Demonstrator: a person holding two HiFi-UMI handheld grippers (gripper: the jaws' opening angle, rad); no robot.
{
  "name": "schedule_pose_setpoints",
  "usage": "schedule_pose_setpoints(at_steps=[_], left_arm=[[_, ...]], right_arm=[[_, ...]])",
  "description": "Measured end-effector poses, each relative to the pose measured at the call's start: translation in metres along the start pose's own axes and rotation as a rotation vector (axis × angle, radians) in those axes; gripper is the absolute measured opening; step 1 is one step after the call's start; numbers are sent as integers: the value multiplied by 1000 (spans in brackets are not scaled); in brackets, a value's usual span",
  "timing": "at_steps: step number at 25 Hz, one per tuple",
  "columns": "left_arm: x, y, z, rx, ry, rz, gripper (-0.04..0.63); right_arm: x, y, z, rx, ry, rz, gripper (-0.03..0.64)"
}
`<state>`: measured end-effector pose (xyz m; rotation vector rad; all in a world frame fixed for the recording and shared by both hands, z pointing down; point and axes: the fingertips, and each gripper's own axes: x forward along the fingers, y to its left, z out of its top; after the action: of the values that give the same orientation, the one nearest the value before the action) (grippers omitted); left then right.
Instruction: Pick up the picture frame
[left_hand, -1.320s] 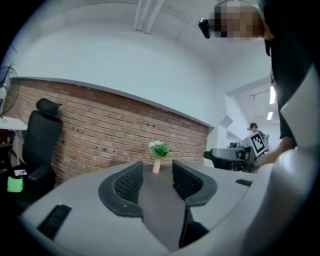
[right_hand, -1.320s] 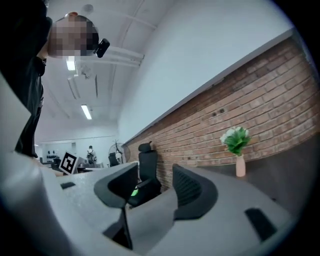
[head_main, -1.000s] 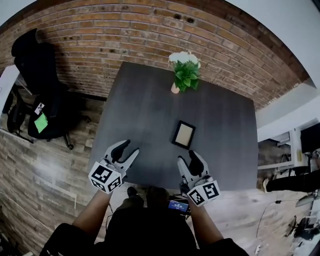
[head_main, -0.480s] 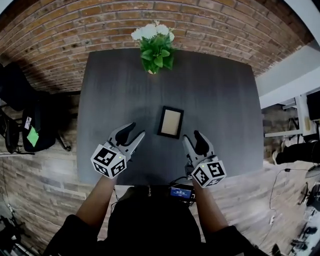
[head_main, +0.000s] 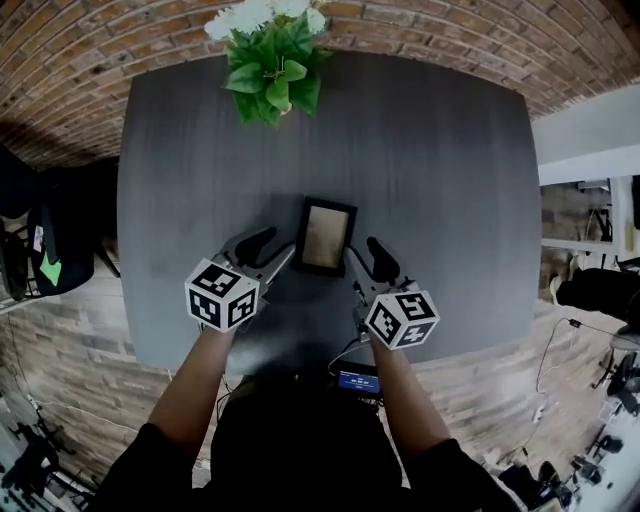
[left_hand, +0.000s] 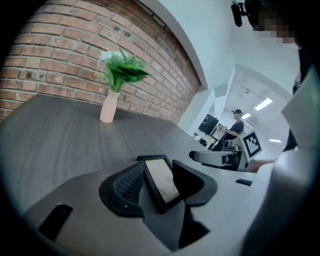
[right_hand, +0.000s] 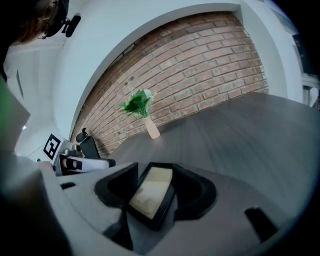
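Observation:
A small black picture frame (head_main: 325, 232) with a tan insert lies flat on the dark grey table (head_main: 440, 170), near the front middle. My left gripper (head_main: 284, 243) is at the frame's near left corner and my right gripper (head_main: 360, 247) at its near right corner. Both stand open. In the left gripper view the frame (left_hand: 161, 179) shows in the gap between the two black jaws of the left gripper (left_hand: 159, 172). The right gripper view shows the frame (right_hand: 150, 192) lying between the spread jaws of the right gripper (right_hand: 152, 186). Neither gripper clamps it.
A green plant with white flowers in a pink vase (head_main: 270, 65) stands at the table's far edge, also in the left gripper view (left_hand: 116, 80) and the right gripper view (right_hand: 140, 110). A black office chair (head_main: 40, 255) sits left of the table. A brick wall runs behind.
Both grippers have moved forward over the table toward the frame and now flank its near corners. The head view has shifted closer. Both pairs of jaws stay open.

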<state>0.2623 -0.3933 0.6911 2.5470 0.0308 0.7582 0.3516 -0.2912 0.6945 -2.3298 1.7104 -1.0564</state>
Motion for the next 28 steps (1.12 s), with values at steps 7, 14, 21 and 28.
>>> schedule_pose_setpoints(at_steps=[7,14,21,28], left_arm=[[44,20,-35,-26,190,60,164],[67,20,-41,-10,270,67,164],[80,20,-54,11,356,72,158],[81,22,-57,39,377,94,135]], right_arm=[[33,-19,-34,26,147,-22,218],[47,-24,-47,23,215,-41,217],[52,-26,-55,14,264,-47,206],[55,-29,-60,-43,303,-84,180]])
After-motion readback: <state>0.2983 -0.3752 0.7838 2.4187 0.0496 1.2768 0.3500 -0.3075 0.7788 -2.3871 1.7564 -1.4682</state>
